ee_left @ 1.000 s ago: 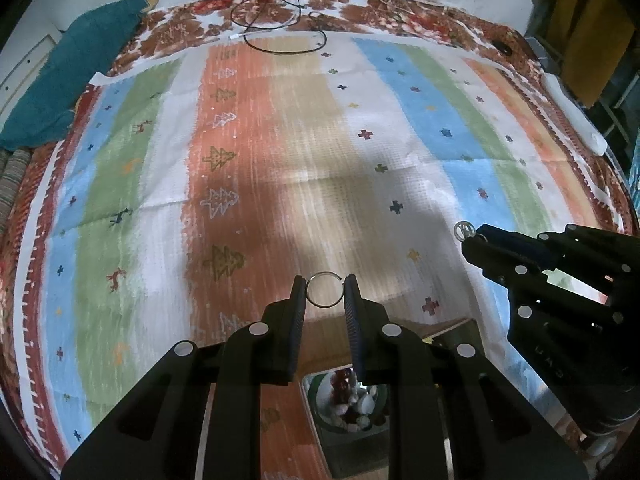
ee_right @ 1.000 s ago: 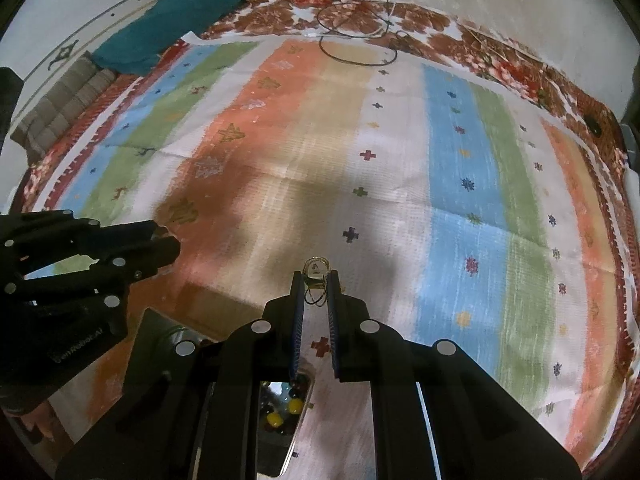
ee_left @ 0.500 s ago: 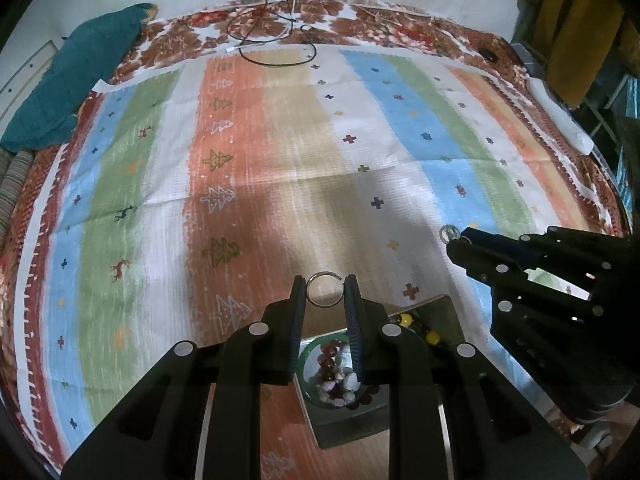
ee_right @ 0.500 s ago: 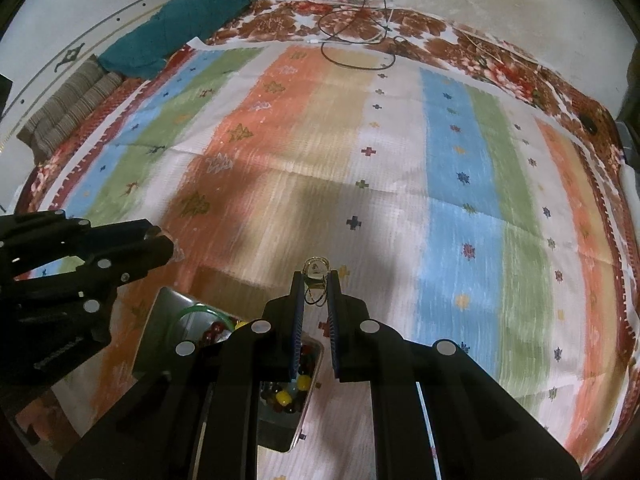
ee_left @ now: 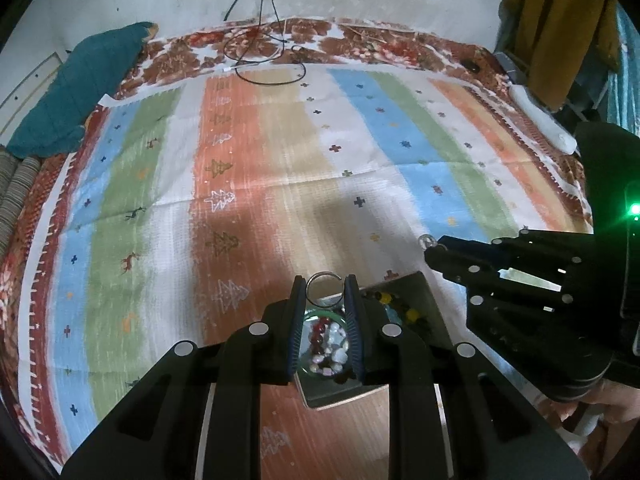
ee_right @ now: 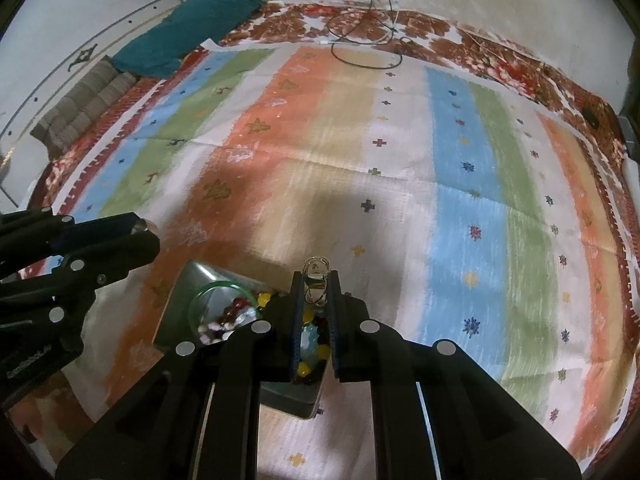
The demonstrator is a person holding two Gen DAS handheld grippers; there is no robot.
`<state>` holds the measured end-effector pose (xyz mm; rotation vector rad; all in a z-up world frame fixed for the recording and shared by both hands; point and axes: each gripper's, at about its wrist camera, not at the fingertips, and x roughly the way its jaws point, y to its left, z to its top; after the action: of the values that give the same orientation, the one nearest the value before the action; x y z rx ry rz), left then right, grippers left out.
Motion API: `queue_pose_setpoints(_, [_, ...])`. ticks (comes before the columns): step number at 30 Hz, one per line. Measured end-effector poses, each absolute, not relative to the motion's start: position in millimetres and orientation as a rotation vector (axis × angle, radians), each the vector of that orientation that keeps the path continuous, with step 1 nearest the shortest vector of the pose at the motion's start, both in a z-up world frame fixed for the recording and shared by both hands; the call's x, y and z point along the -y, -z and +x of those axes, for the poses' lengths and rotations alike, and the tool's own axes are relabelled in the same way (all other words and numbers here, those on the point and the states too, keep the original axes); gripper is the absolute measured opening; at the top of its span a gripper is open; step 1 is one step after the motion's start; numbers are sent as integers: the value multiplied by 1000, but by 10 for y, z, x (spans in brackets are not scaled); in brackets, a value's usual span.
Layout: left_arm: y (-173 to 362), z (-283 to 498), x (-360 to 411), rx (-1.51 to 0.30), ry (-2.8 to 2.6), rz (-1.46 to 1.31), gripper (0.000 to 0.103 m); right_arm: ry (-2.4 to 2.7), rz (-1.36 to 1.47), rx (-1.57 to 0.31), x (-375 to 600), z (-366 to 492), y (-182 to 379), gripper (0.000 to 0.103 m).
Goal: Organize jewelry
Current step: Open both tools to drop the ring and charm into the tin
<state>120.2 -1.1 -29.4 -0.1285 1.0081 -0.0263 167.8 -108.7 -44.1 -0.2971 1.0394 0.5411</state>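
The left tongs [ee_left: 325,294] are nearly closed, pinching a thin open wire ring [ee_left: 323,280] by its sides between the fingertips. The right tongs [ee_right: 316,282] are clamped tight on a small ring [ee_right: 316,268] with a stone or ornament at its top; the detail is too small to make out. In the left view that same small ring [ee_left: 425,241] pokes out of the right tongs' tip [ee_left: 434,250].

Both pairs point steeply down over a grey metal tray [ee_left: 416,284] lying on the striped cloth [ee_left: 280,168]. The tray [ee_right: 180,292] holds a green-rimmed glass bowl [ee_right: 222,288] filled with red, white and pink beads [ee_right: 230,316], and next to it a loose heap of yellow, dark red and pale blue beads [ee_right: 310,344]. The left tongs hang right above the bowl [ee_left: 324,344]; the right tongs hang above the loose heap.

The cloth lies flat and bare across a wide stretch beyond the tray, with a red patterned border [ee_left: 360,40] at its far edge. A black cable [ee_left: 268,68] loops over that far edge. A teal cushion [ee_left: 80,88] sits at the far left corner, well apart from the tray. On the right edge lies a white bar-shaped object [ee_left: 544,120], and yellow fabric [ee_left: 556,28] hangs behind it.

A bit of a hand [ee_left: 612,396] shows beneath the right tongs' body at the lower right of the left view.
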Motion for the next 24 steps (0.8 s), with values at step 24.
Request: queue_pose_setpoints(24, [238, 871, -28, -985, 4, -163, 37, -550, -303, -1023, 1220, 1325, 374, 40])
